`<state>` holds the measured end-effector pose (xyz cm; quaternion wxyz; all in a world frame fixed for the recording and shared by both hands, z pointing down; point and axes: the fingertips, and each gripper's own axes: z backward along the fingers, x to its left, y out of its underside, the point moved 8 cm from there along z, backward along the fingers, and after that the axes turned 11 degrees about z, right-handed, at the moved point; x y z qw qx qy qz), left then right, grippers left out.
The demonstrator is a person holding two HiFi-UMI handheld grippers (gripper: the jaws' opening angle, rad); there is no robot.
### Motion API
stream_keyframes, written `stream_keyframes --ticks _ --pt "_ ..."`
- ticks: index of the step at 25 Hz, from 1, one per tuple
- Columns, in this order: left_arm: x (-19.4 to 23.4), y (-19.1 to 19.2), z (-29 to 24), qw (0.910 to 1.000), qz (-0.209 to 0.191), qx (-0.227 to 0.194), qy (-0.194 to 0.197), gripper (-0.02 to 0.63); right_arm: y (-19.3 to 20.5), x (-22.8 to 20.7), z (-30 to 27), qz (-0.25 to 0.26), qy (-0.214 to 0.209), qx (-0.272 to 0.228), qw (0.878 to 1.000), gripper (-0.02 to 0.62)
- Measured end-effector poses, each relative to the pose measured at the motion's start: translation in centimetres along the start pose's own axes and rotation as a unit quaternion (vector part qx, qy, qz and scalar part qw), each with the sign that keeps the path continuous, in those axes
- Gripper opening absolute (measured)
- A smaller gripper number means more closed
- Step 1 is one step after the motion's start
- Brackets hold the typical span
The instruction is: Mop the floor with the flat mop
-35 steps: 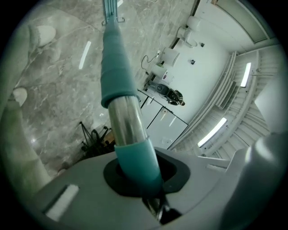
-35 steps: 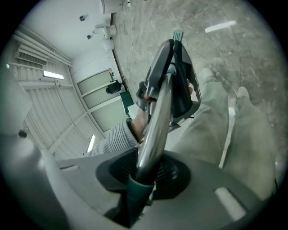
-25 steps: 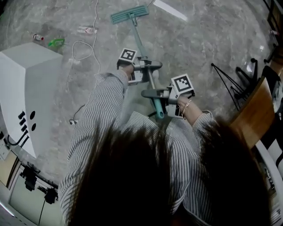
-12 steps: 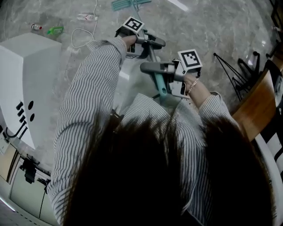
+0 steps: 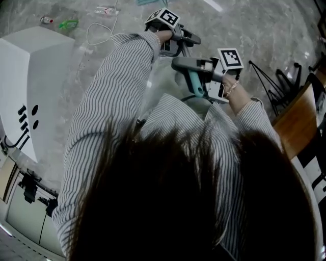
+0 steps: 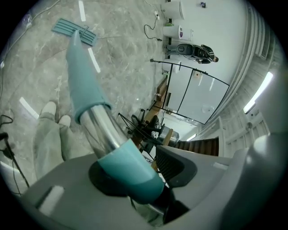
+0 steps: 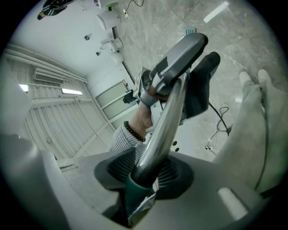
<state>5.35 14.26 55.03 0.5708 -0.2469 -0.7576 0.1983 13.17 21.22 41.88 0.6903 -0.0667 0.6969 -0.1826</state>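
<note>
The flat mop's pole runs from its teal handle end (image 5: pixel 196 84) up the head view to the teal mop head (image 5: pixel 147 2) at the top edge. My left gripper (image 5: pixel 186 38) sits higher on the pole. In the left gripper view the teal sleeve (image 6: pixel 128 168) lies on one pad and the other pad stands off it; the left gripper (image 6: pixel 139 173) is opening. My right gripper (image 5: pixel 184 63) is near the handle end. There the chrome pole (image 7: pixel 166 126) passes between its ribbed pads, which are loosening; the right gripper (image 7: pixel 146 173) is opening. The mop head (image 6: pixel 74 31) rests on the floor.
A white cabinet (image 5: pixel 30 76) stands at the left, with a cable (image 5: pixel 99 33), a bottle (image 5: pixel 104 10) and a green item (image 5: pixel 68 23) on the marble floor beyond it. A black wire stand (image 5: pixel 265 81) and a wooden chair (image 5: pixel 298 122) are at the right. The person's shoes (image 6: pixel 54 117) are beside the pole.
Both grippers and the pole have shifted up and right in the head view. The mop head has slid almost out at the top edge. The handle end now shows further past the right gripper.
</note>
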Motion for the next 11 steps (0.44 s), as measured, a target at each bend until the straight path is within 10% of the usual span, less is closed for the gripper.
stream_keyframes --ticks 11 --pt "-1.5 -0.7 0.1 0.9978 0.001 -0.048 0.045 0.17 -1.4 1.4 0.2 -0.002 0.006 0.02 1.0 0.129"
